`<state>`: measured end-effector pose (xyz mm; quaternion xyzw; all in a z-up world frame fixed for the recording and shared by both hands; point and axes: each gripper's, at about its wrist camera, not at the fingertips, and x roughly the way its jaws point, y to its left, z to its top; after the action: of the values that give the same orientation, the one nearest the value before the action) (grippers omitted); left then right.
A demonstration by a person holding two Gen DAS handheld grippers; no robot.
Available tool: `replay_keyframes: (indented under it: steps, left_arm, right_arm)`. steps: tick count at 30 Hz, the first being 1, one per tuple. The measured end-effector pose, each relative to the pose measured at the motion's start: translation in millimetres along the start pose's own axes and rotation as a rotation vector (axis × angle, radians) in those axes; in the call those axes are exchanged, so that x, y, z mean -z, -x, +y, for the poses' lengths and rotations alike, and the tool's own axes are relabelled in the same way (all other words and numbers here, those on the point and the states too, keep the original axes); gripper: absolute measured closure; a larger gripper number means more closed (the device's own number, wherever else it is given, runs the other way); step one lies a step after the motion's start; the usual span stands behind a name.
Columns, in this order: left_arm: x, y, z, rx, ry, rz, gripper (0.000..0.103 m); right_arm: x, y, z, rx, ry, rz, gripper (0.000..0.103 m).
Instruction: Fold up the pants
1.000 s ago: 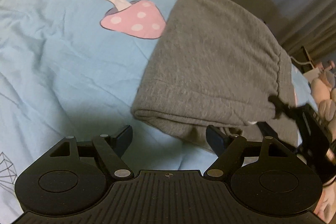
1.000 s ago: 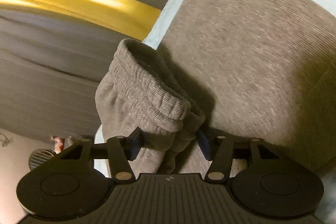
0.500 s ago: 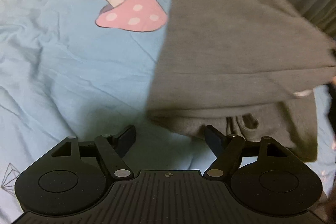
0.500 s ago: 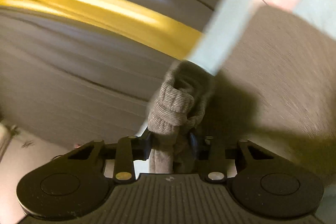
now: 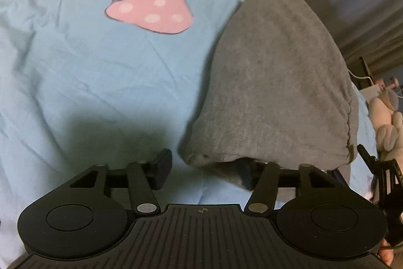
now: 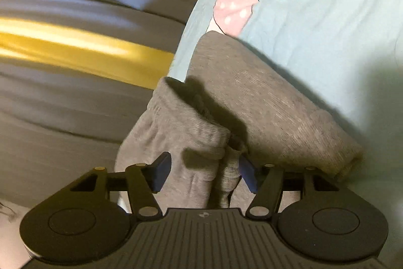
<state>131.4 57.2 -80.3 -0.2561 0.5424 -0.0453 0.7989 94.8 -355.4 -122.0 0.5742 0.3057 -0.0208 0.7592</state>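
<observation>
Since the earlier frames we are seeing the right gripper [image 6: 204,174] let go: its jaws have just been opening, and the ribbed cuff they were pinching half a second ago is now lying loose between the blue pads, touching neither firmly. On the other side, the left gripper [image 5: 209,169] is closing in, its jaws having just been narrowing, yet they are standing spread, with the near corner of the folded bundle sitting between them and draping over the right-hand finger so that we cannot tell whether that pad is touching cloth. We are looking at the grey pants [image 5: 272,82], a soft, fuzzy knit folded into a thick rounded wedge with a gathered, puckered seam running down its right edge. In the right wrist view the elastic waistband [image 6: 186,117] is showing fine ribbing and curling into a hollow tube. The bundle is resting near the edge of the bed, on a pale blue sheet [image 5: 75,72] that is creasing in shallow wrinkles and carrying a pink mushroom print [image 5: 151,8] with white dots. A plush toy [image 5: 389,122] is lying at the far right.
</observation>
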Motion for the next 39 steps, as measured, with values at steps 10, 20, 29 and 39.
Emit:
replay_keyframes:
  steps: [10, 20, 29, 39]
  left_arm:
    - [2.7, -7.0, -9.2, -0.041, -0.059, 0.008, 0.04]
    - [4.8, -8.4, -15.0, -0.049, -0.078, 0.017, 0.039]
    - [11.7, -1.3, -24.8, -0.11, -0.112, -0.017, 0.039]
    - [18.7, 5.1, -33.3, -0.13, -0.121, -0.084, 0.047]
  right_arm:
    - [10.4, -33.3, 13.9, 0.023, 0.073, 0.002, 0.061]
    - [11.5, -50.8, 18.7, -0.04, 0.098, 0.024, 0.025]
    - [16.7, -15.7, 67.0, -0.193, 0.14, 0.001, 0.068]
    - [11.7, 39.5, 95.0, -0.287, 0.27, -0.102, 0.068]
